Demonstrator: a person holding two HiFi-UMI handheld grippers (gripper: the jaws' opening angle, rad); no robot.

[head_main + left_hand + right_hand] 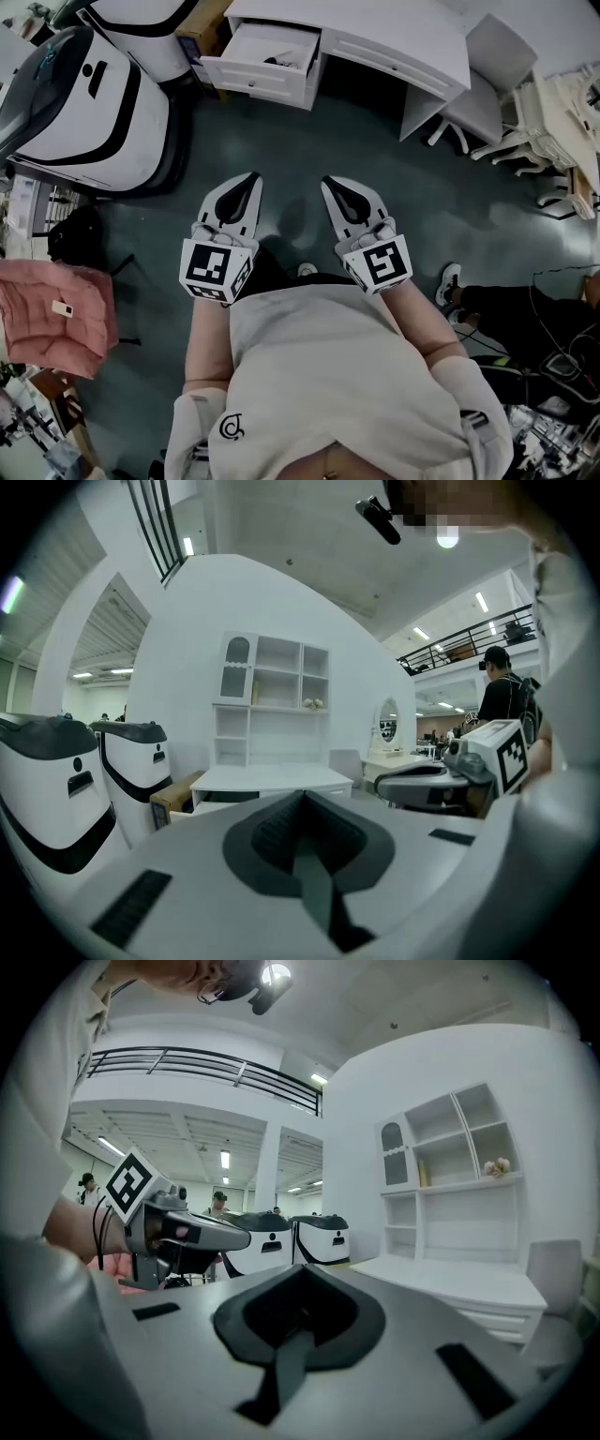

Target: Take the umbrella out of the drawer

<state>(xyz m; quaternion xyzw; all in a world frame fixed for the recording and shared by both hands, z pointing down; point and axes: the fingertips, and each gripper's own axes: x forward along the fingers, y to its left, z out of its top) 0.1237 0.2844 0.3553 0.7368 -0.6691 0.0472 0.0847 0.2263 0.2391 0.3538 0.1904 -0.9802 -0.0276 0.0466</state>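
A white desk stands at the far side of the floor with one drawer pulled open. A small dark thing lies inside it; I cannot tell whether it is the umbrella. My left gripper and right gripper hover side by side over the dark floor, well short of the drawer, both pointing toward the desk. Both are shut with nothing between the jaws. In the left gripper view the left gripper faces the desk. In the right gripper view the right gripper has the desk at its right.
Two large white-and-black machines stand left of the desk, with a cardboard box between them and it. A white chair sits to the right. A pink cloth lies at the left, and another person's legs at the right.
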